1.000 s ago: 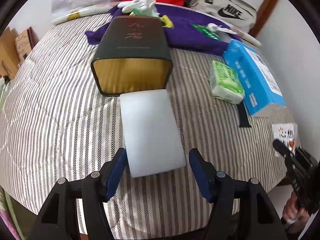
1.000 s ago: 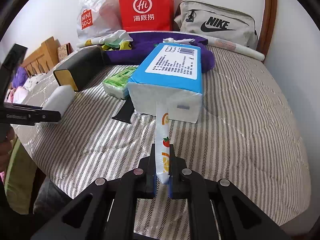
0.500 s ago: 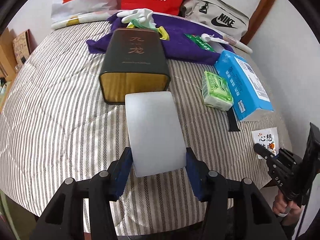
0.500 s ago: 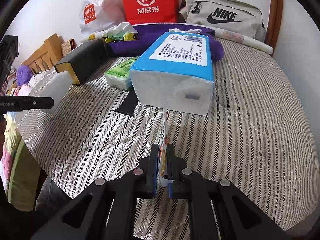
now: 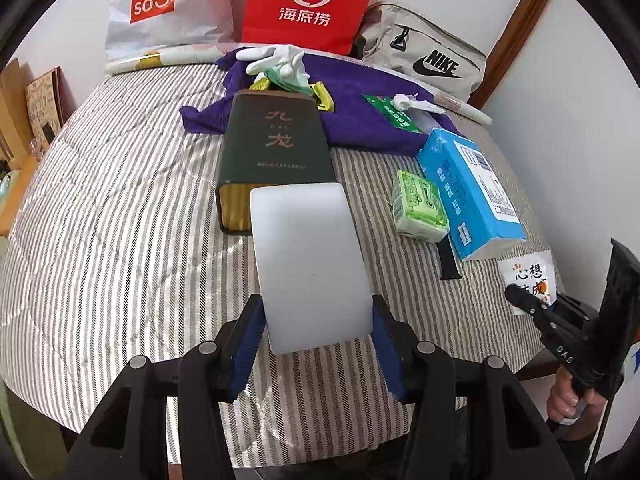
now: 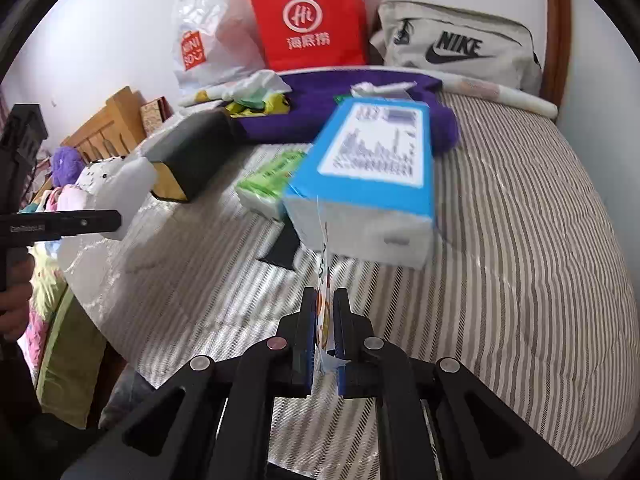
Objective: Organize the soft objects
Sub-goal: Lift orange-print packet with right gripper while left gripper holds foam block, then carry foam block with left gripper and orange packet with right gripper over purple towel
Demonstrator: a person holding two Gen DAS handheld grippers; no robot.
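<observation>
My left gripper (image 5: 316, 324) is shut on a white foam block (image 5: 308, 256) and holds it above the striped bed, just in front of the open end of a dark box (image 5: 276, 152). The block also shows in the right wrist view (image 6: 124, 196). My right gripper (image 6: 325, 320) is shut on a thin white sachet (image 6: 323, 300) with orange print, held edge-on above the bed; it also shows in the left wrist view (image 5: 528, 276). A blue tissue pack (image 6: 372, 176) and a green tissue pack (image 5: 420, 204) lie on the bed.
A purple cloth (image 5: 360, 112) with gloves (image 5: 276, 60) lies behind the box. A red bag (image 5: 308, 4), a white Miniso bag (image 5: 160, 4) and a grey Nike bag (image 5: 428, 60) stand at the wall. A black strap (image 5: 448, 260) lies by the blue pack.
My left gripper closed on the foam block and lifted it off the bed. My right gripper moved closer to the blue tissue pack, still holding the sachet.
</observation>
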